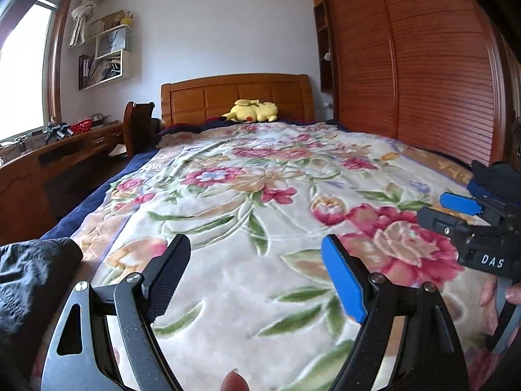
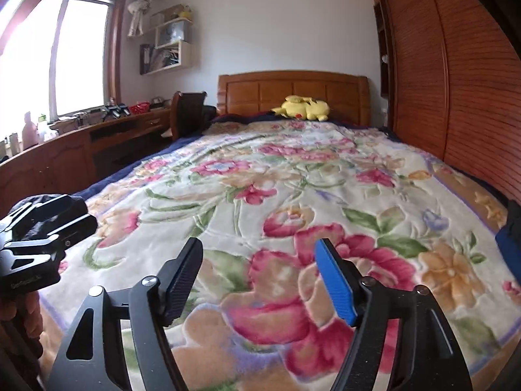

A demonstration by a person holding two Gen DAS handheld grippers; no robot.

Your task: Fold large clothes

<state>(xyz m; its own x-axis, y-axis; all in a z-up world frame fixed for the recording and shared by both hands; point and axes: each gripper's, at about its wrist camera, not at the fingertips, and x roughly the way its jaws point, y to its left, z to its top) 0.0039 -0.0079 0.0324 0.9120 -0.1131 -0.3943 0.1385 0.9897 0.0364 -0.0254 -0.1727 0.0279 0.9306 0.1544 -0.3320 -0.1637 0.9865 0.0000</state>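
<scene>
Left wrist view showed the left gripper (image 1: pixel 257 277) held low over the foot end of the bed, its jaws spread wide with nothing between them: one finger with a black ribbed pad (image 1: pixel 166 280), the other with a smooth blue pad (image 1: pixel 342 280). Beneath lay a plush floral blanket (image 1: pixel 260 195), cream with embossed pink, peach and green blooms, edged in navy. A dark, crinkled garment (image 1: pixel 32 280) bunched at the bed's near left corner, just beside the gripper. The right gripper (image 2: pixel 259 280) also pointed toward the wooden headboard (image 2: pixel 293 94), jaws apart and empty; a second piece of dark cloth (image 2: pixel 511 241) lay at the bed's right edge. A yellow plush toy (image 1: pixel 254 110) lay against the headboard, and slatted wooden wardrobe doors (image 1: pixel 423 65) ran along the bed's right side.
</scene>
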